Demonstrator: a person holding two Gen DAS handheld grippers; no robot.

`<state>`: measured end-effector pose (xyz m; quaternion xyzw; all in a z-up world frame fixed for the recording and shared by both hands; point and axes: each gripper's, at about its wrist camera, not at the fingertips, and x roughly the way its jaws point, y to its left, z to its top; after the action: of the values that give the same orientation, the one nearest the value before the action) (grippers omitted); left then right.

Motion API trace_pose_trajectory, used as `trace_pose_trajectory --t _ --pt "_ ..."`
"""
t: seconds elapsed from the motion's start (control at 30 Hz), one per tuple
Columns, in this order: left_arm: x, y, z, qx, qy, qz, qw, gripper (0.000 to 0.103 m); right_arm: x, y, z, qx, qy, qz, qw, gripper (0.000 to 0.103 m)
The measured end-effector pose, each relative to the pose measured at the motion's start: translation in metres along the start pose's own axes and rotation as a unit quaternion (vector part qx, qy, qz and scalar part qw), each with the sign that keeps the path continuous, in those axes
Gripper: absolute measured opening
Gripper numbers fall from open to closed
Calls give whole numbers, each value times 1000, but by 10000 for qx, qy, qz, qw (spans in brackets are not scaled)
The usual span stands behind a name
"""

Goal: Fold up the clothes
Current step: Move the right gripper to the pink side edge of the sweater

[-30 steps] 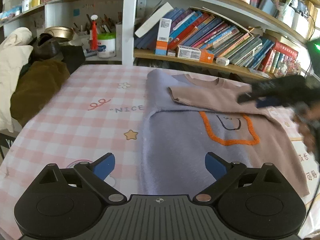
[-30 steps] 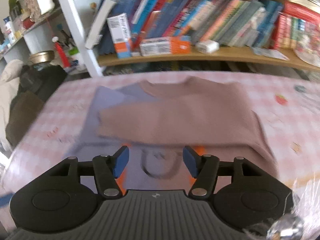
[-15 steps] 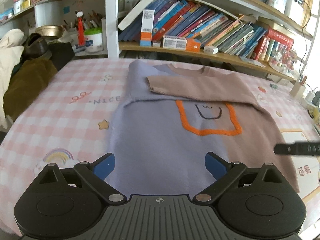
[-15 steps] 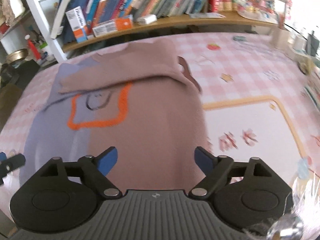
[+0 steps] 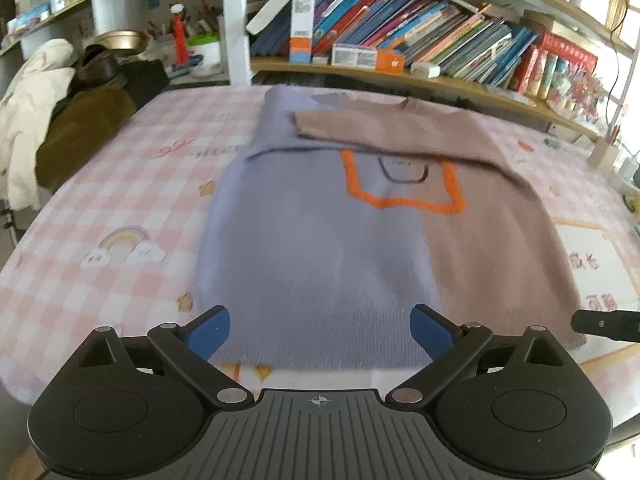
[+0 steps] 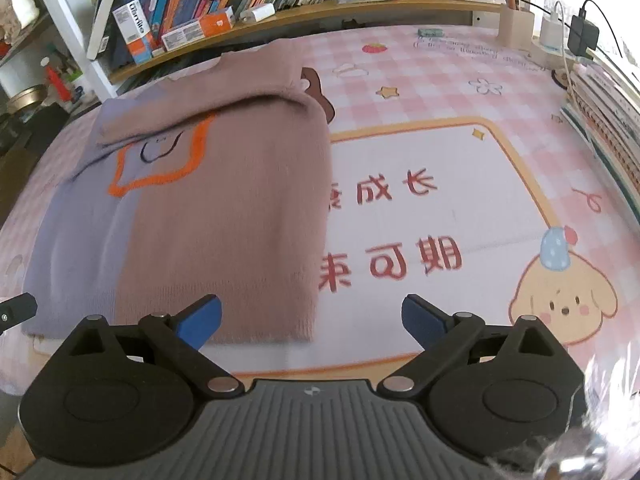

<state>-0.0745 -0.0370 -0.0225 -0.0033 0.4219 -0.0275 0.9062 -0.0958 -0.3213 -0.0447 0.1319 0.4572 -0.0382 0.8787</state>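
From my left jaws (image 5: 319, 332) I see the sweater (image 5: 320, 248) a little blurred, and its near hem is partly hidden behind my blue fingers (image 5: 209, 331). The sweater lies flat on the bench (image 6: 440, 208), its long axis running away from the jaws, collar toward the bookshelf (image 5: 420, 76), one sleeve folded across the chest. The left jaws are released and hold nothing. The right jaws (image 6: 311, 320) are opening, with only the hem corner lying loose between them.
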Motion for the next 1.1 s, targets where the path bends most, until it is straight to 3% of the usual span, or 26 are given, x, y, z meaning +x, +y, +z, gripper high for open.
trace_pose_trajectory --t 0.23,0.47,0.7,0.87,0.97,1.1 --pt "-8 8 -8 -203 13 162 9997 99 -6 -6 -8 -1 24 -25 10000 97" --pt "-3 17 -10 -163 27 -49 9999 99 -3 -10 -6 163 -29 -70 9998 97" --pt "7 38 0 -358 74 314 9988 99 1 -8 -2 279 2 -78 9996 94" --pt "16 53 0 -482 198 481 9975 96 6 -2 1 298 32 -82 9995 75" --pt "20 60 1 -556 220 477 9971 87 9 2 3 251 31 -181 9995 67" --pt "28 68 3 -696 312 413 9962 61 12 5 7 182 37 -324 9993 56"
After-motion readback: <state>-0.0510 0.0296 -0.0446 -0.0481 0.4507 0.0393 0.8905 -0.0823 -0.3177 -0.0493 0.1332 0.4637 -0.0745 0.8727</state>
